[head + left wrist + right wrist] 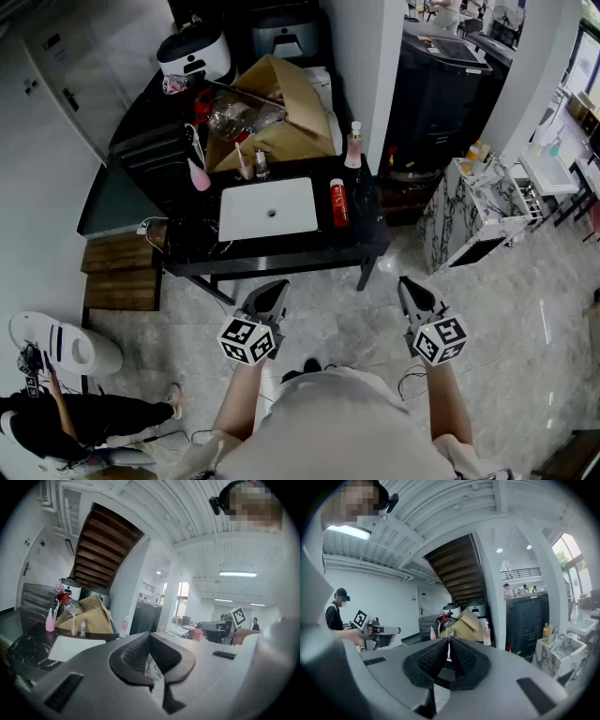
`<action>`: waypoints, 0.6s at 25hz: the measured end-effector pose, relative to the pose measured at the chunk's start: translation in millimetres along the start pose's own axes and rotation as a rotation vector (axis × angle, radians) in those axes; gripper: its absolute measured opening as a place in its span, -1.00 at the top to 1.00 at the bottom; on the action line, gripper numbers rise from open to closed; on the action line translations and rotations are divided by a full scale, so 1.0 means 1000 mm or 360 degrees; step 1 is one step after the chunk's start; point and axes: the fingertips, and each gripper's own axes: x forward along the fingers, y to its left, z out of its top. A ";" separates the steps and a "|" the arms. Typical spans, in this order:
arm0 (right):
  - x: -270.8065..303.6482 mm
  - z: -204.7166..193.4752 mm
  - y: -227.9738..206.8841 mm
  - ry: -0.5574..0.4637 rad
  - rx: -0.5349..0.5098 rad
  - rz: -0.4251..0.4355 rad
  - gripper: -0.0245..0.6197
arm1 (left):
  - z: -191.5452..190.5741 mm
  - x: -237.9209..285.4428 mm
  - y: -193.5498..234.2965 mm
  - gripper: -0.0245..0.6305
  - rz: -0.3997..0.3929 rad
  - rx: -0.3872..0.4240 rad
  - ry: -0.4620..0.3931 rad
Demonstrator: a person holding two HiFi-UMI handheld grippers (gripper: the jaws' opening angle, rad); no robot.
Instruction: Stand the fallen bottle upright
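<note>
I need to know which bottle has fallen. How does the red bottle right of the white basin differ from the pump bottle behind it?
Pose: the red bottle lies flat on the black table, while the pump bottle stands upright. Colour: the red bottle is mostly bright red, while the pump bottle is pale pink with a white pump top. Both sit at the table's right end.

No legible text, brand or number anywhere, print on the fallen red bottle (338, 202) too small to read
</note>
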 end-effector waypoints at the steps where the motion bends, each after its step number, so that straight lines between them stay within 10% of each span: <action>1: 0.001 0.001 0.000 -0.0001 -0.0001 0.0001 0.81 | 0.000 0.001 0.000 0.91 0.0001 -0.0001 -0.0001; 15: 0.007 0.004 0.002 -0.0009 -0.0013 0.0003 0.81 | -0.003 0.003 0.005 0.91 0.0004 -0.0016 0.0010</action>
